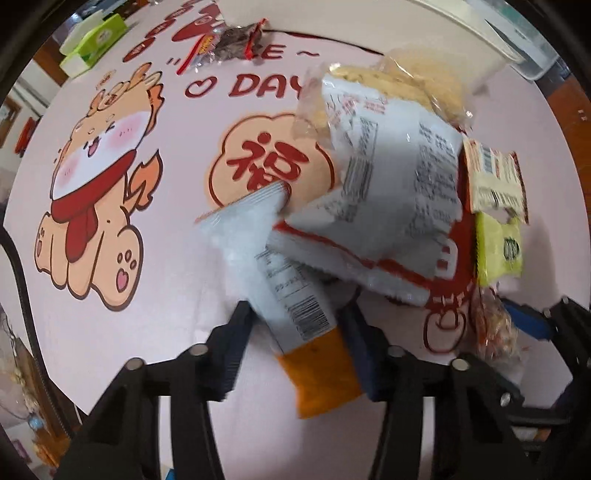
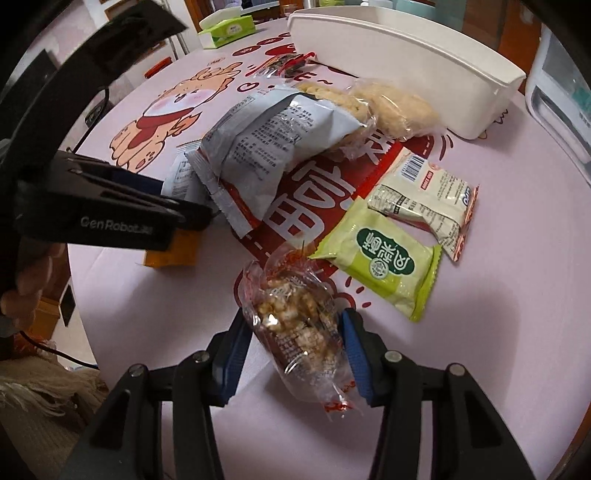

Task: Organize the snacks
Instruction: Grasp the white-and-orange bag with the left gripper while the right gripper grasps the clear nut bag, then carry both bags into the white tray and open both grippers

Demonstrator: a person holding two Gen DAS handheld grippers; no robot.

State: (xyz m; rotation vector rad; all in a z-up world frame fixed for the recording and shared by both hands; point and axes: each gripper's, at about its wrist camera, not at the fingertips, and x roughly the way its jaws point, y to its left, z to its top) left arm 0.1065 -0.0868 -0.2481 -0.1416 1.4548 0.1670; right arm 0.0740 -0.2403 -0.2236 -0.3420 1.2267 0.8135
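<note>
My left gripper (image 1: 295, 325) points down at the pink printed tablecloth (image 1: 147, 314) and is shut on a white packet with an orange end (image 1: 295, 295). That packet lies partly under a large grey-white packet (image 1: 388, 177). In the right wrist view my right gripper (image 2: 295, 332) is shut on a clear bag of brown puffed snack (image 2: 295, 317), both blue pads against its sides. The left gripper (image 2: 192, 221) shows at the left there, with the orange end (image 2: 171, 254) below it. A green packet (image 2: 384, 262) and a cream packet (image 2: 424, 199) lie just beyond the bag.
A long white bin (image 2: 406, 62) stands at the back right, with clear bags of pale biscuits (image 2: 391, 107) in front of it. A dark snack in a red wrapper (image 2: 288, 64) lies farther back. A green tissue box (image 2: 227, 31) sits at the far edge.
</note>
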